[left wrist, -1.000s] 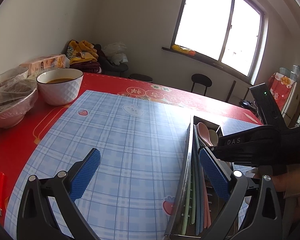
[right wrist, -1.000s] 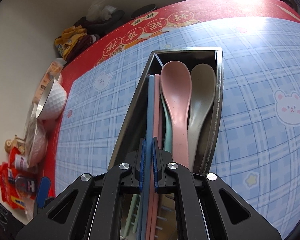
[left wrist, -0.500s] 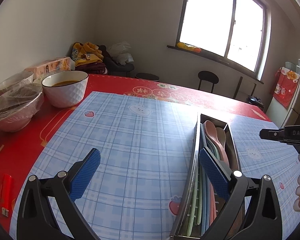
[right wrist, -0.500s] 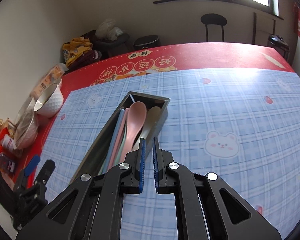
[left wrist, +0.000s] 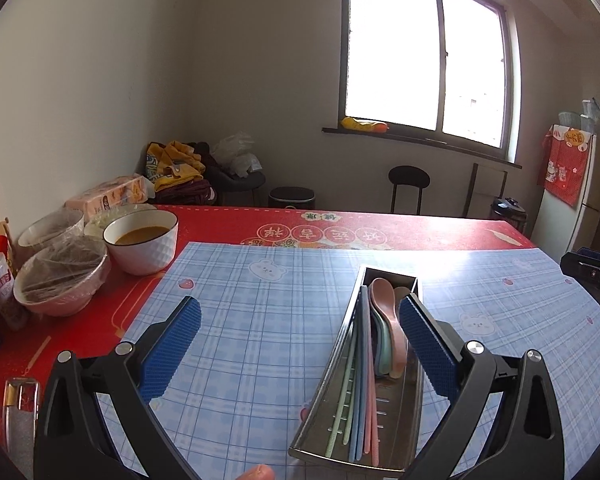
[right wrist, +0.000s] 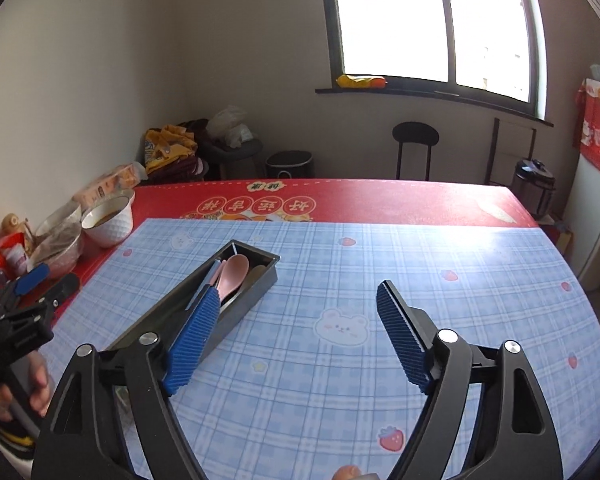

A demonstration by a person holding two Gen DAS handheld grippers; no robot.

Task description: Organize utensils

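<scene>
R gripper (right wrist: 296, 332) is hovering over the blue plaid mat (right wrist: 420, 264), jaws opening wide w/ nothing btwn them; blue pads (right wrist: 400, 336) are gripping only air. The metal utensil tray (right wrist: 256, 284), taken as landmark, is lying just to the left of the R gripper in its own view, the left pad overlapping the tray's near wall in the pic; can't tell if it's touching.

L gripper (left wrist: 300, 344) is also standing released, jaws spread, nothing clamped. Its right pad (left wrist: 428, 344) is sitting in front of the tray (left wrist: 332, 380) in that view, the left pad well off to the tray's left over bare mat.

Inside the tray: pink spoon (left wrist: 388, 320) w/ bowl pointing to the far end, a beige spoon (left wrist: 400, 292) just beside it on the right, a green spoon mostly tucked under the pink one. Along the tray's left wall, chopsticks (left wrist: 360, 400) in green, blue & pink are lying lengthwise, side by side.

A person's hand (right wrist: 32, 388) is holding the L gripper's handle, seen left of the tray in the R view.

Well left of the tray, on the red tablecloth (left wrist: 380, 224), a white bowl (left wrist: 144, 248) w/ brownish liquid is standing, and 2 film-covered bowls (left wrist: 60, 276) next to it. Beyond the tray's far end: black stool (left wrist: 408, 188) and a window (left wrist: 424, 60).
</scene>
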